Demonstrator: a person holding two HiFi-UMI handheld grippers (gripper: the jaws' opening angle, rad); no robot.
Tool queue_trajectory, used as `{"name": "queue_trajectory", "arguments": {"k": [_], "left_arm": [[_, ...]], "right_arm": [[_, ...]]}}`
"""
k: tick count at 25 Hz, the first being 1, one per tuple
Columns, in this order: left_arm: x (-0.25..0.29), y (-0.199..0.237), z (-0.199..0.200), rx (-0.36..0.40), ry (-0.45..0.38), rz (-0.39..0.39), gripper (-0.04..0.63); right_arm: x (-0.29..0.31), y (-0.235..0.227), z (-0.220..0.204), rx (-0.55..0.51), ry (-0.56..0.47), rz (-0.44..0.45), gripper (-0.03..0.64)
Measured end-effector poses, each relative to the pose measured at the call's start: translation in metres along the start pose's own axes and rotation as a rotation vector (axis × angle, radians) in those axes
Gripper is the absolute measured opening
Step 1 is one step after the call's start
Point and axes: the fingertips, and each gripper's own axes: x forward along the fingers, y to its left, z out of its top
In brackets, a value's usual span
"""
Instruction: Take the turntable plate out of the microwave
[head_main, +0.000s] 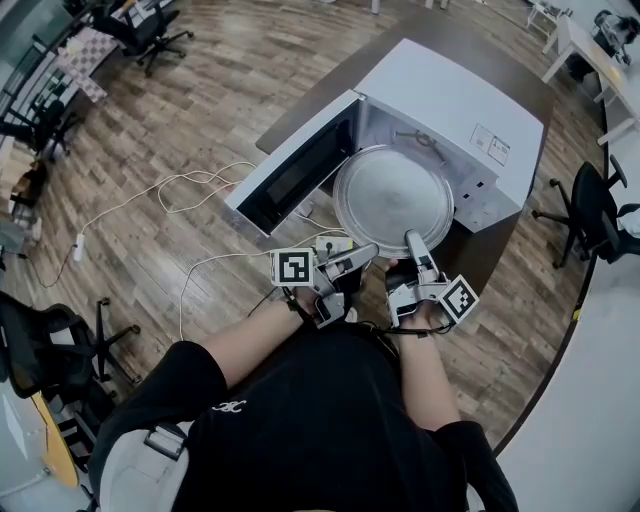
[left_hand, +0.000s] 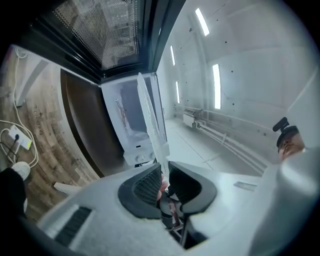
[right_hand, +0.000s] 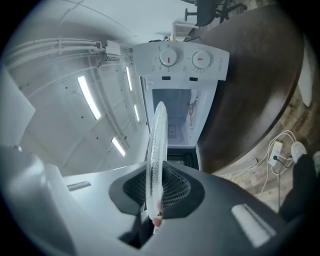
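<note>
Closest under the head camera I am looking past the person's black shirt (head_main: 320, 420) and two bare forearms reaching forward to the tongs. The left tongs (head_main: 372, 248) are clenching the near rim of the turntable plate (head_main: 392, 188), and in the left gripper view the ribbed pads (left_hand: 145, 182) are pressing on the glass edge (left_hand: 150, 120), which is running upright between them. The right tongs (head_main: 412, 238) are gripping the same rim just beside them, and the right gripper view is showing the plate (right_hand: 156, 150) edge-on and pinched at its lower end. The plate is lying flat at the mouth of the white microwave (head_main: 470, 100), whose door (head_main: 290, 175) is standing open to the left. The microwave is sitting near the front edge of the dark brown counter (head_main: 495, 255).
</note>
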Motion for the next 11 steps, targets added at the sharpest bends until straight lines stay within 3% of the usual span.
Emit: {"name": "queue_trajectory", "arguments": {"k": [3,11], "left_arm": [[0.003,-0.011,-0.006,-0.077,-0.016,-0.040,0.054],[-0.003,-0.017,-0.017,-0.073,0.004,-0.058,0.054]], "right_arm": [[-0.004,0.003,-0.001,-0.007,-0.003,0.006,0.037],[-0.018,0.000,-0.009,-0.002,-0.021,0.000,0.037]]}}
